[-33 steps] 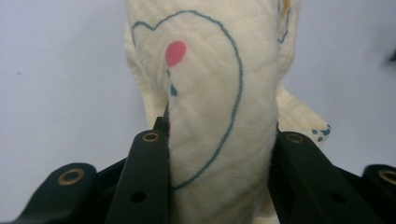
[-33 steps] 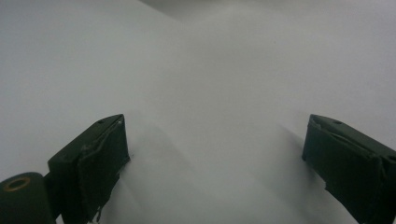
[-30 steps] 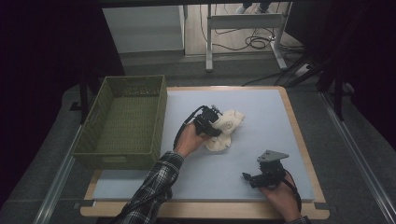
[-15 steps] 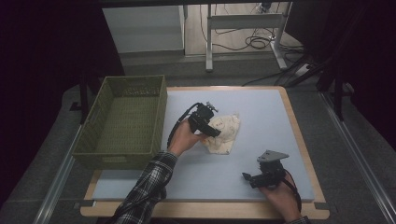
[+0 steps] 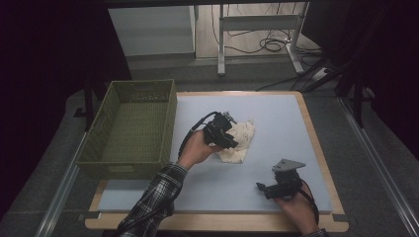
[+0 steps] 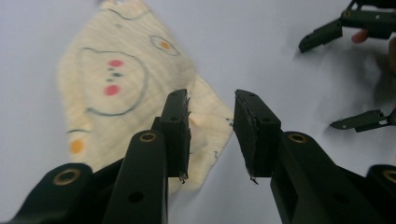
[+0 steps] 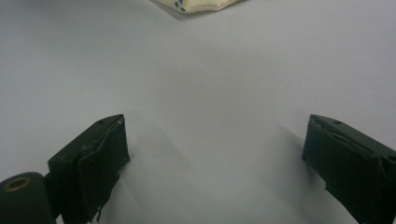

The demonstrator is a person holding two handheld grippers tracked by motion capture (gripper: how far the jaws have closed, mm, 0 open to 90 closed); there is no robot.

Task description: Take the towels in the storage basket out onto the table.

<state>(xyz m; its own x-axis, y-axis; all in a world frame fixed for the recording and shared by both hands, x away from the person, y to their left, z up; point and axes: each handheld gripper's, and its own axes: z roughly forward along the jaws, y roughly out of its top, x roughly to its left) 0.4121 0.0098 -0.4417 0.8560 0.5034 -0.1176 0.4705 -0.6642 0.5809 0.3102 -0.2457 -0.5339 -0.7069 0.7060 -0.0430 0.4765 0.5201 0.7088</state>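
Step in hand: handling the cloth, a cream piece printed with a bear face and small dots, lying crumpled near the centre of the counter. The left hand-held gripper sits at the cloth's left edge. In the left gripper view its jaws have just been closing and now stand a narrow gap apart. The cloth lies beyond and beneath them; the left pad overlaps a cloth corner, but no fabric shows in the gap, so the jaws read as parted with nothing gripped. This looks like a regrasp between pinches, not a secured hold.

The right hand-held gripper rests low at the near right of the counter, well apart from the cloth. Its jaws stand wide apart with nothing between them, over bare surface, with a cloth edge far ahead.

Next move, as judged: lower the left jaws onto a cloth corner or fold, close until fabric is pinched, then lift. Thin fabric may slip out if only one layer edge is caught. The green basket, just left of the counter's pale mat, is a likely destination; it appears empty.

Surface: a pale blue-grey mat on a wood-edged counter, smooth and unmarked. Room: dim, dark surround, a table frame and floor cables beyond.
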